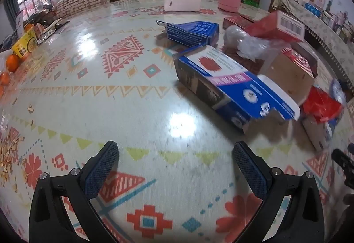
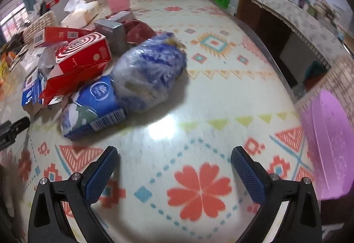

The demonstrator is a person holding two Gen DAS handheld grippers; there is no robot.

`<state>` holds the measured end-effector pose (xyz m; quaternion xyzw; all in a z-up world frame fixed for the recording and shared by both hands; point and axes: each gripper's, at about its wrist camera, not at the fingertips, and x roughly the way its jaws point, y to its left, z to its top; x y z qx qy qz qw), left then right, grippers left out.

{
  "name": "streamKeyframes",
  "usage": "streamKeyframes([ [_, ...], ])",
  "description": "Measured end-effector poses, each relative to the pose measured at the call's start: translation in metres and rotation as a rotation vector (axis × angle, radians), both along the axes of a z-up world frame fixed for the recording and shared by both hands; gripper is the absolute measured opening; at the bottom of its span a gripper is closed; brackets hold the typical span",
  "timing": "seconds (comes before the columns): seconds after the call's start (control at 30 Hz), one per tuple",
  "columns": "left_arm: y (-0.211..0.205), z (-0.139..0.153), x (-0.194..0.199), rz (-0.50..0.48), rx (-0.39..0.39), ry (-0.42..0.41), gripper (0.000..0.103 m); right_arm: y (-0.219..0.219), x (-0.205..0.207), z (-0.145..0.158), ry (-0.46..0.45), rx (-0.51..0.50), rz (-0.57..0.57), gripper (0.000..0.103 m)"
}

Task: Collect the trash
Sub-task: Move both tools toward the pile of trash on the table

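Both tools hang tilted down over the patterned worktop (image 1: 110, 92) with nothing between their pads: the left hand-held gripper (image 1: 176, 167) is spread as wide as it goes, and so is the right hand-held gripper (image 2: 174, 167). The trash sits in a loose heap: right of centre in the left view, upper left in the right view, with the blue carton (image 1: 230, 86) lying open at the near edge and a clear plastic bag (image 2: 150, 75) stuffed with blue wrappers resting against a blue pouch (image 2: 95, 106). A purple bin (image 2: 329, 143) shows at the right edge. The risks, as I judge them: the slick bag could slip from the pads, and pulling one box could topple the red box (image 2: 84, 55) stacked above. Print is blurred; only barcodes are plain on the pouch and a red carton (image 1: 278, 26)
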<state>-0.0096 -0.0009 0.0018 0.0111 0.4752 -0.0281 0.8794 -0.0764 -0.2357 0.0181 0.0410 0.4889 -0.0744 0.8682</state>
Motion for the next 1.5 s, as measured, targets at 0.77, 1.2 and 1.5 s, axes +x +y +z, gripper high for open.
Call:
streamKeyframes([
  [0.77, 0.052, 0.099, -0.142, 0.103, 0.004, -0.244, 0.103, 0.018, -0.136, 0.059, -0.395, 0.101, -0.023, 0.103],
  [1.2, 0.022, 0.114, -0.194, 0.039, 0.129, -0.309, 0.103, 0.029, -0.188, 0.069, -0.440, 0.059, -0.027, 0.103],
  [1.5, 0.027, 0.110, -0.211, 0.051, 0.141, -0.319, 0.103, 0.036, -0.214, 0.069, -0.497, 0.037, 0.002, 0.103],
])
